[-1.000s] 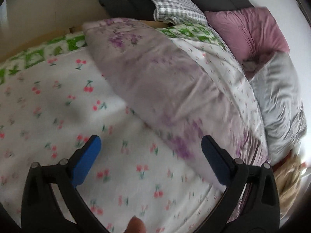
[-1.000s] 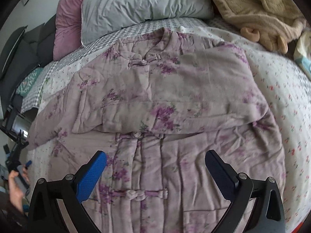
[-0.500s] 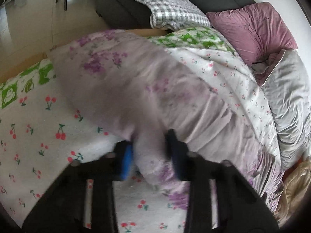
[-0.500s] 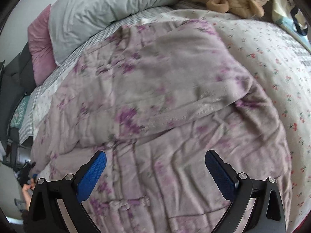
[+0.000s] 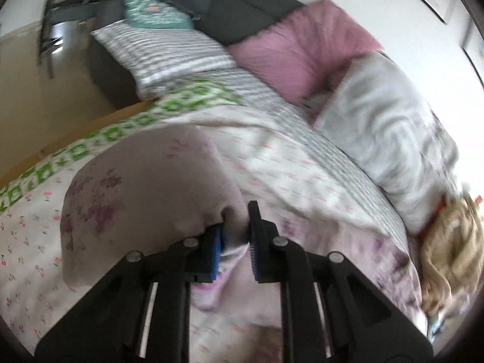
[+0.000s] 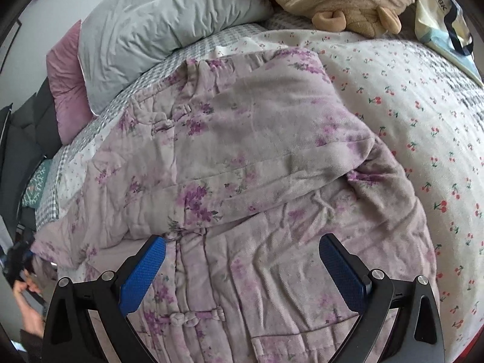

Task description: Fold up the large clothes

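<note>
Pinching the jacket's (image 5: 145, 199) sleeve, left gripper (image 5: 234, 236) just closed; right gripper (image 6: 242, 269) gapes empty.

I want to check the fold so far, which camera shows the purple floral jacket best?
The right wrist view: the floral jacket lies spread across the bed with its knot buttons visible and one sleeve folded over. The left wrist view shows only a blurred, lifted sleeve pinched in the left gripper.
</note>
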Motion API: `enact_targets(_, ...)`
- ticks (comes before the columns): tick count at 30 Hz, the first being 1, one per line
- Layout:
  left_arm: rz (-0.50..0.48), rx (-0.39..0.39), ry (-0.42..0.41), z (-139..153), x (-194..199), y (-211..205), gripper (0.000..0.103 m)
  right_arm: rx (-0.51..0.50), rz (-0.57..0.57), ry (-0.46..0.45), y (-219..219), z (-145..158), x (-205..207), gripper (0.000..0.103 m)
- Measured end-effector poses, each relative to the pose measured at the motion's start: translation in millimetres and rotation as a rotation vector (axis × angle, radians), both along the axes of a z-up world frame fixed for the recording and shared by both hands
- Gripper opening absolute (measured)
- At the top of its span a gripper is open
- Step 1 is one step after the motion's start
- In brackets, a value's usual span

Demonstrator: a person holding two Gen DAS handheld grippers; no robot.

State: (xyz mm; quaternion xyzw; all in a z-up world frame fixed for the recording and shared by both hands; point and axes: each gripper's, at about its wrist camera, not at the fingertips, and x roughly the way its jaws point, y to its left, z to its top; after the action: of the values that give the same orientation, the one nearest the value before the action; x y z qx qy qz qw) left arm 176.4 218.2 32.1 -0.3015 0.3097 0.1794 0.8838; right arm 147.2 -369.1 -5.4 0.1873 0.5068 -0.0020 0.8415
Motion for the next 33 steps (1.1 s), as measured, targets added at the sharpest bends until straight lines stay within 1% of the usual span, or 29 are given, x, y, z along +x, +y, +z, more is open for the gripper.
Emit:
enact_targets(3, -0.106, 0.023, -0.006, 18, 7, -45, 0.017, 0.011, -0.004, -0.010, -5, 4, -3, 0.102)
enact_targets(6, -0.196, 0.040, 0.006, 26, 10, -88, 0.017, 0.024, -0.011, -0.012, -11, 6, -5, 0.102)
enact_targets(7, -0.218, 0.042, 0.007, 28, 10, -98, 0.017, 0.014, -0.008, -0.015, -11, 7, -5, 0.102)
enact_targets(8, -0.264, 0.044, 0.010, 29, 12, -118, 0.017, -0.007, -0.006, -0.016, -11, 7, -6, 0.102)
enact_targets(10, -0.325, 0.045, 0.005, 30, 13, -144, 0.017, -0.041, -0.003, -0.018, -10, 8, -6, 0.102)
enact_targets(11, -0.375, 0.048, 0.004, 29, 14, -165, 0.017, -0.053, -0.001, -0.018, -10, 8, -6, 0.102)
enact_targets(13, -0.444, 0.048, 0.013, 26, 16, -191, 0.017, -0.054, 0.001, -0.016, -11, 8, -6, 0.102)
enact_targets(15, -0.554, 0.038, 0.031, 17, 18, -229, 0.017, -0.035, -0.003, -0.013, -14, 7, -5, 0.102)
enact_targets(18, -0.692, 0.020, 0.065, -5, 16, -277, 0.017, -0.015, -0.013, -0.001, -17, 3, -4, 0.102)
enact_targets(19, -0.725, 0.025, 0.080, -11, 14, -290, 0.017, -0.013, -0.015, 0.002, -17, 2, -3, 0.102)
enact_targets(20, -0.769, 0.040, 0.108, -22, 12, -306, 0.018, -0.009, -0.017, 0.005, -17, 2, -3, 0.102)
enact_targets(21, -0.802, 0.060, 0.139, -33, 11, -319, 0.021, -0.006, -0.015, 0.006, -17, 2, -3, 0.102)
enact_targets(22, -0.843, 0.090, 0.180, -45, 10, -332, 0.033, -0.002, -0.011, 0.004, -16, 2, -3, 0.102)
enact_targets(23, -0.914, 0.125, 0.237, -63, 9, -346, 0.052, 0.001, -0.006, 0.002, -15, 3, -3, 0.102)
enact_targets(24, -0.947, 0.142, 0.259, -71, 6, -352, 0.059, 0.004, 0.001, -0.003, -14, 4, -2, 0.102)
enact_targets(25, -0.987, 0.185, 0.288, -82, 0, -359, 0.064, 0.005, 0.004, -0.008, -14, 5, -2, 0.102)
enact_targets(27, -1.009, 0.253, 0.280, -81, -13, -361, 0.064, 0.016, 0.002, -0.020, -14, 7, -2, 0.102)
enact_targets(28, -1.024, 0.260, 0.276, -77, -19, -361, 0.067, 0.024, -0.001, -0.024, -14, 7, -1, 0.102)
enact_targets(29, -1.038, 0.251, 0.279, -71, -24, -359, 0.074, 0.035, -0.007, -0.029, -14, 8, 0, 0.102)
enact_targets(30, -1.044, 0.242, 0.283, -64, -29, -355, 0.077, 0.048, -0.009, -0.034, -13, 8, 1, 0.102)
enact_targets(31, -1.043, 0.235, 0.275, -56, -34, -349, 0.079, 0.058, -0.006, -0.039, -11, 8, 3, 0.102)
enact_targets(33, -1.037, 0.216, 0.240, -38, -42, -334, 0.080, 0.078, 0.020, -0.056, -3, 9, 6, 0.102)
